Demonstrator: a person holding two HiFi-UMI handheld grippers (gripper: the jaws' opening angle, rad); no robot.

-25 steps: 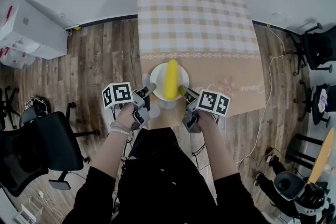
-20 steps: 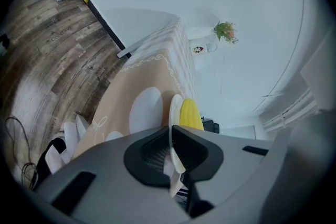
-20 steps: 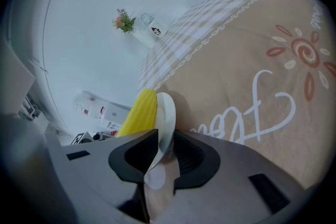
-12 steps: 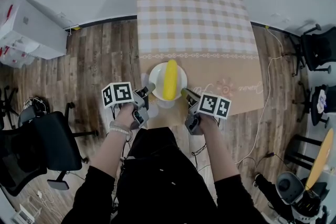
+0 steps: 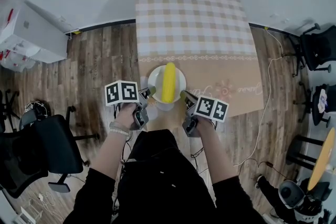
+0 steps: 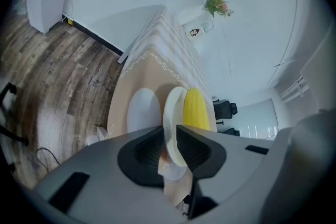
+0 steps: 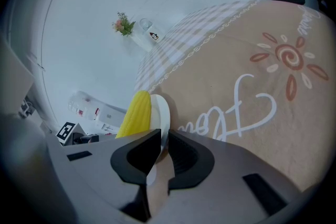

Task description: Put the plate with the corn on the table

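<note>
White plate (image 5: 154,80) with the yellow corn (image 5: 168,83) lay at the 6 o'clock end of the worktop (image 5: 226,81). At its 8 o'clock, we had just been spreading the fingers of our left gripper (image 5: 147,93), the rim loose between them. At 4 o'clock, our right gripper (image 5: 183,95) had its fingers clamped on the rim.

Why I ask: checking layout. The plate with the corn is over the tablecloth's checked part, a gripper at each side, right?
No. The head view shows the plate with the corn over the plain beige part of the tablecloth, the left gripper and right gripper at its sides.
</note>
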